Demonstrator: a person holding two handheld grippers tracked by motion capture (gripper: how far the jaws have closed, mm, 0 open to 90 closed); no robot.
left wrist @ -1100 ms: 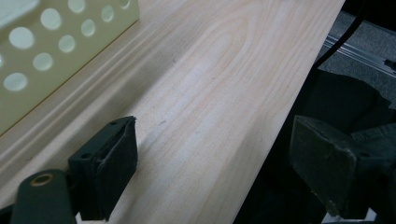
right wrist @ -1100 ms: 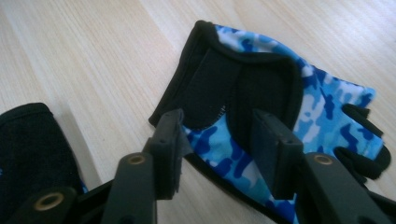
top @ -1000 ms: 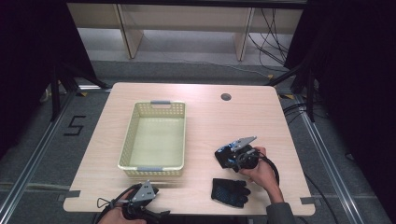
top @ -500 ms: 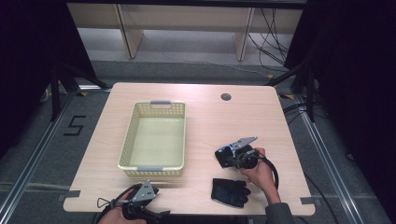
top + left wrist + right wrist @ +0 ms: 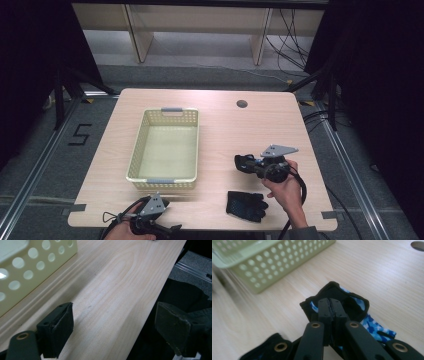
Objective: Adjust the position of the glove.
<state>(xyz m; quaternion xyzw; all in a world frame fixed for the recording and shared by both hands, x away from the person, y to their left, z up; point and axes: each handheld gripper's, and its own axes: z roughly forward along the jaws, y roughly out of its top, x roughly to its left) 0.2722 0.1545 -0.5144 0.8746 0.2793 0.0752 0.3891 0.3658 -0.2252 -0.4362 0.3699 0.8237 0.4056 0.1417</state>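
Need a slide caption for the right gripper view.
Right tool shut on a blue-and-black glove, basket beyond on the table.

Right gripper (image 5: 243, 163): held over the right half of the table, jaws pointing left. In the right gripper view (image 5: 331, 305) the jaws are pressed together on black-and-blue fabric.
Right hand (image 5: 283, 189): wraps the gripper body from the near side; forearm enters from the near edge.
Left gripper (image 5: 165, 231): at the near-left edge, low. In the left gripper view (image 5: 117, 331) the jaws stand wide apart, nothing between them.
Left hand (image 5: 126, 226): partly visible at the near edge, grasping the gripper body.
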